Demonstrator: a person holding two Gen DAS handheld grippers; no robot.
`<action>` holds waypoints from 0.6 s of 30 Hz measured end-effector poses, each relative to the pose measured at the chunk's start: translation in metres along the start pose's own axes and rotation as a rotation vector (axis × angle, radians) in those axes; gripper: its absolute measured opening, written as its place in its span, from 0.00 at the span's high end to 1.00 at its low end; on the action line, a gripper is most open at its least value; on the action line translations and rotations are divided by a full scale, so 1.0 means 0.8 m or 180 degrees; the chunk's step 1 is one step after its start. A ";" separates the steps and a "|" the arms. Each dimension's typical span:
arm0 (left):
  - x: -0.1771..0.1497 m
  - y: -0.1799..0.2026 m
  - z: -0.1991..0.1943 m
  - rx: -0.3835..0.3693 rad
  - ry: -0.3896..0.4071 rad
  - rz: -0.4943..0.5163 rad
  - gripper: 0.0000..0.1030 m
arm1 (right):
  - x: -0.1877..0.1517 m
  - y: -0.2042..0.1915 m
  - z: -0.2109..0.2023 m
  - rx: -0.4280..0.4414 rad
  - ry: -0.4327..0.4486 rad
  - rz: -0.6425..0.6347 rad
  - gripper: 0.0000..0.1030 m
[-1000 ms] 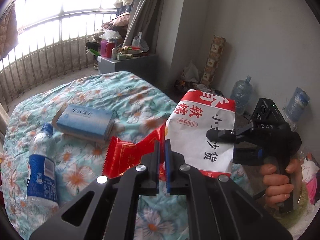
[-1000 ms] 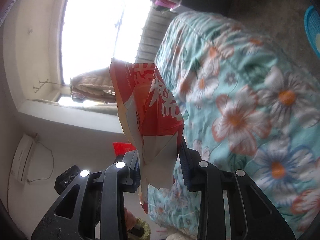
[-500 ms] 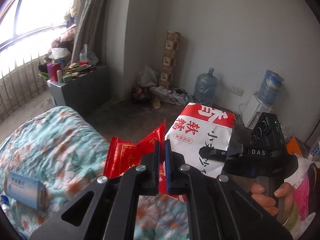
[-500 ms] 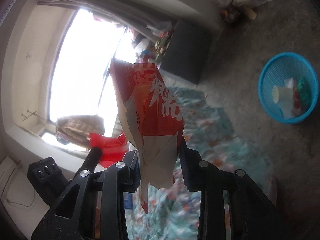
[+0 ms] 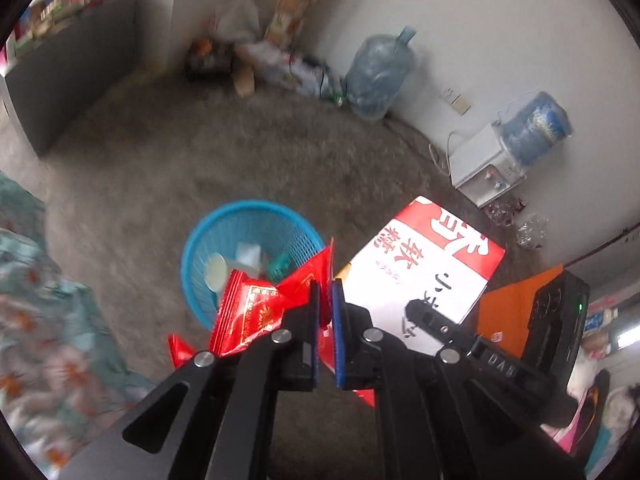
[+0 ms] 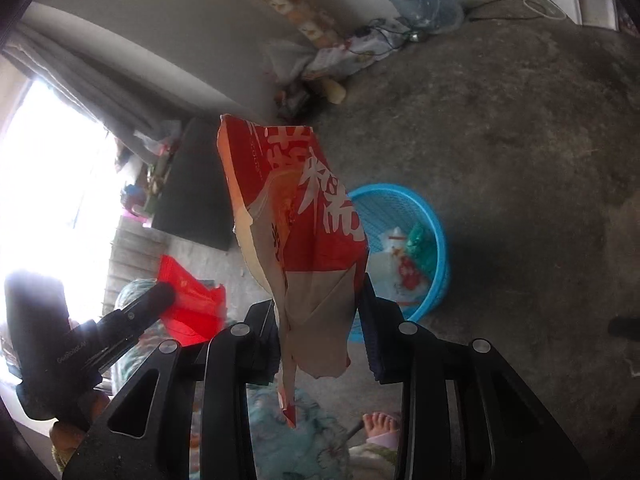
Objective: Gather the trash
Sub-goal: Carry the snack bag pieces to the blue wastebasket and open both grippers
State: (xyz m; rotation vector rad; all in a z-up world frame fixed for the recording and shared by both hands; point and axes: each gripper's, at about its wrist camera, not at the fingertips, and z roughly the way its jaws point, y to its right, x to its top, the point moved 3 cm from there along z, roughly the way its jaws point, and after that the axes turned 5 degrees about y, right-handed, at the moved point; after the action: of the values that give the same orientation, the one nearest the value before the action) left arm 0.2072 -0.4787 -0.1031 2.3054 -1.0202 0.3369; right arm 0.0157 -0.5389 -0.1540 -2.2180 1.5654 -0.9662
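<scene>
The left gripper [image 5: 326, 312] has its jaws pressed nearly together on a thin red wrapper [image 5: 256, 312], which fans out to the left of the jaws and pokes up above them. The right gripper [image 6: 320, 332] has its jaws set narrow on the lower end of a red and white snack bag [image 6: 296, 224], which stands up from between them, crumpled and tilted a little to the left.

Just beyond both pairs of jaws, down on the grey floor [image 5: 160, 152], sits a blue basket [image 5: 196, 248]. In the left wrist view it lies right behind the wrapper, slightly to the left; in the right wrist view it lies behind and to the right of the bag. Paper scraps and a green item already lie in it. Nothing stands between the jaws and the basket but the held trash itself.

Left of the left jaws is the edge of a flowered bedspread [image 5: 36, 320]. Farther out, against the wall, stand a large water jug [image 5: 378, 72], a small water dispenser [image 5: 486, 166] and a litter of bags. Below the right jaws a bare foot [image 6: 380, 424] shows on the floor.
</scene>
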 end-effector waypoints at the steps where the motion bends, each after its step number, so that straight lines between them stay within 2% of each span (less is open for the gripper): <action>1: 0.004 -0.002 0.019 -0.0013 -0.0087 -0.0050 0.94 | 0.002 0.005 0.011 -0.0051 -0.0036 -0.0002 0.69; 4: 0.017 -0.014 0.069 0.0030 -0.0219 -0.0147 0.94 | 0.010 0.017 0.039 -0.0159 -0.0118 -0.0089 0.67; 5: 0.022 -0.019 0.086 0.0065 -0.0273 -0.0180 0.90 | 0.011 0.021 0.050 -0.0218 -0.0157 -0.0117 0.66; 7: 0.021 -0.029 0.111 0.0183 -0.0371 -0.0280 0.68 | 0.013 0.033 0.076 -0.0288 -0.0246 -0.0088 0.56; 8: 0.022 -0.033 0.120 0.0211 -0.0381 -0.0340 0.54 | 0.015 0.042 0.092 -0.0303 -0.0275 -0.0045 0.42; 9: 0.021 -0.039 0.128 0.0241 -0.0373 -0.0387 0.48 | 0.016 0.050 0.109 -0.0299 -0.0298 -0.0040 0.34; 12: 0.021 -0.047 0.141 0.0361 -0.0396 -0.0446 0.41 | 0.009 0.076 0.143 -0.0542 -0.0431 0.0036 0.33; 14: 0.020 -0.049 0.137 0.0316 -0.0382 -0.0498 0.40 | 0.005 0.091 0.145 -0.0593 -0.0488 0.0231 0.33; 16: 0.018 -0.047 0.129 0.0232 -0.0354 -0.0445 0.36 | 0.003 0.099 0.132 -0.0591 -0.0363 0.0413 0.30; 18: 0.020 -0.040 0.117 0.0231 -0.0291 -0.0344 0.31 | 0.003 0.100 0.116 -0.0527 -0.0236 0.0420 0.25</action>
State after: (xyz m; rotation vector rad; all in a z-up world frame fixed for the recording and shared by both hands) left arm 0.2409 -0.5280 -0.1836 2.4499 -0.9366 0.2301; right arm 0.0175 -0.5866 -0.2671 -2.1954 1.7902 -0.7333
